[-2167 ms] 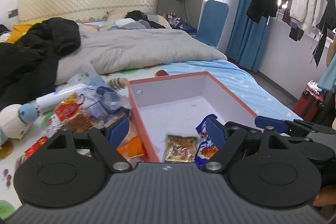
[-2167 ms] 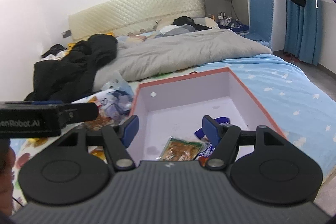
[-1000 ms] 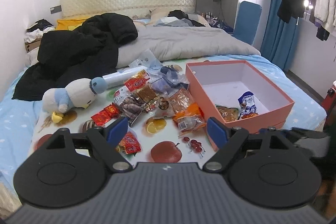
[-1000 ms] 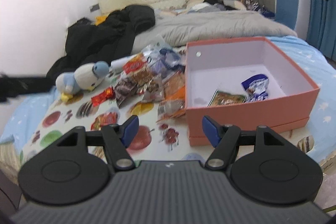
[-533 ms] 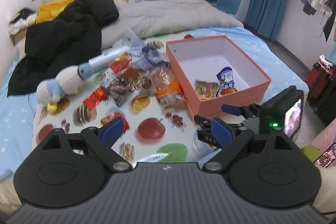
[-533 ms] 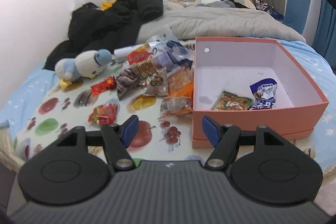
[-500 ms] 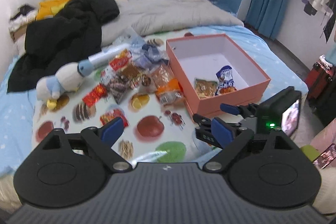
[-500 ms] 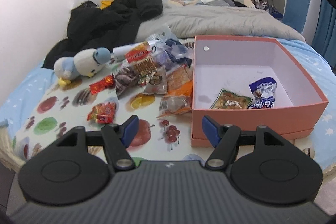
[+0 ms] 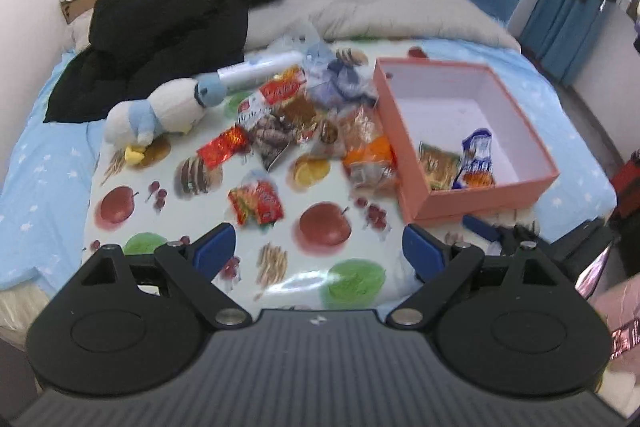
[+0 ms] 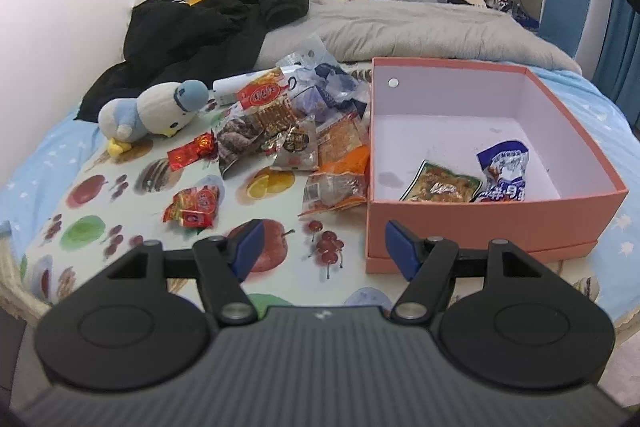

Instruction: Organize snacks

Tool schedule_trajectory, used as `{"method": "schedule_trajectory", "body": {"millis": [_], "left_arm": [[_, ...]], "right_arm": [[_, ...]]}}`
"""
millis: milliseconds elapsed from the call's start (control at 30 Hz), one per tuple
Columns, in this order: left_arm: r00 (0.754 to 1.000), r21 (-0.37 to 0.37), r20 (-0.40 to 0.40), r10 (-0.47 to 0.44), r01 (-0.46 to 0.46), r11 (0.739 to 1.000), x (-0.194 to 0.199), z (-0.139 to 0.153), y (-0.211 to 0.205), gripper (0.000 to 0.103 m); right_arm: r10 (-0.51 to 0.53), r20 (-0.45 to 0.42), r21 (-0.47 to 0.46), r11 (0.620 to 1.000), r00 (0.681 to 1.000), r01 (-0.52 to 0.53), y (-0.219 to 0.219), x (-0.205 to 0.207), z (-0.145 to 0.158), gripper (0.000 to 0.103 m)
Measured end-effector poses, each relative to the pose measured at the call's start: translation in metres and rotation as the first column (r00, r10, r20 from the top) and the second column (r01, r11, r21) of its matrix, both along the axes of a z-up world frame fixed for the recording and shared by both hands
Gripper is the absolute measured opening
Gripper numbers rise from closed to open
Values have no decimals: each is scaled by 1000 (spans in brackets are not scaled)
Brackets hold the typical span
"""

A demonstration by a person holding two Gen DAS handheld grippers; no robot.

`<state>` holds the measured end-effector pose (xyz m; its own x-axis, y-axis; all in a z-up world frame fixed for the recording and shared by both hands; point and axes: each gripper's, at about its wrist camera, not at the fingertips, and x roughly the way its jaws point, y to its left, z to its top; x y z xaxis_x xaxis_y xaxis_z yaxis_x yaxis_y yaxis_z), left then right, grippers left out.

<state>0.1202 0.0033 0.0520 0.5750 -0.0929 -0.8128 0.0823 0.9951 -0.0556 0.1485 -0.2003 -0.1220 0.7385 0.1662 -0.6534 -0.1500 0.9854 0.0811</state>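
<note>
An open salmon-pink box (image 9: pixel 480 203) (image 10: pixel 480 223) stands on the bed at the right. It holds a blue packet (image 9: pixel 476 155) (image 10: pixel 506 167) and a yellow-green packet (image 9: pixel 438 163) (image 10: pixel 442 187). Left of the box lies a pile of snack packets (image 9: pixel 304 119) (image 10: pixel 288 123), with a red packet (image 9: pixel 258 201) (image 10: pixel 196 205) apart in front. My left gripper (image 9: pixel 318 247) hangs open above the mat's near edge, nothing between its fingers. My right gripper (image 10: pixel 325 241) is open and empty before the box's near left corner; its tips (image 9: pixel 492 229) show in the left wrist view.
A fruit-print mat (image 10: pixel 100 187) covers this end of the bed. A plush penguin (image 9: pixel 160 113) (image 10: pixel 156 111) lies left of the snacks. A black jacket (image 9: pixel 172 15) and a grey duvet (image 9: pixel 380 3) fill the far half. The bed's edge is just below both grippers.
The left gripper has risen and tipped downward, so its view now looks onto the mat and box from higher up. The right gripper has barely moved.
</note>
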Motion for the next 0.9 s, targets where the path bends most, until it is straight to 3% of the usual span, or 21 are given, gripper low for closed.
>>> {"method": "schedule_trajectory", "body": {"millis": [133,400,667,900], "left_arm": [[995,11,-56,86,-86,996,11,-5,24,93],[987,-24,-86,133,-135,991,14,-16,48,93],[966,-65,-143,217,-228,971,48,-72,75,93],[967,-94,-146,210,-225,970,90,-126,90,93]], "right_arm": [[0,3,5,1000,1000,0,0,-3,1,69],[14,-20,45,999,1000,-13,12,-7,-7,69],[0,5,92,996,1000,-1,24,-3,-17,69],[-20,2,100,995,1000,20,36,14,-32,68]]}}
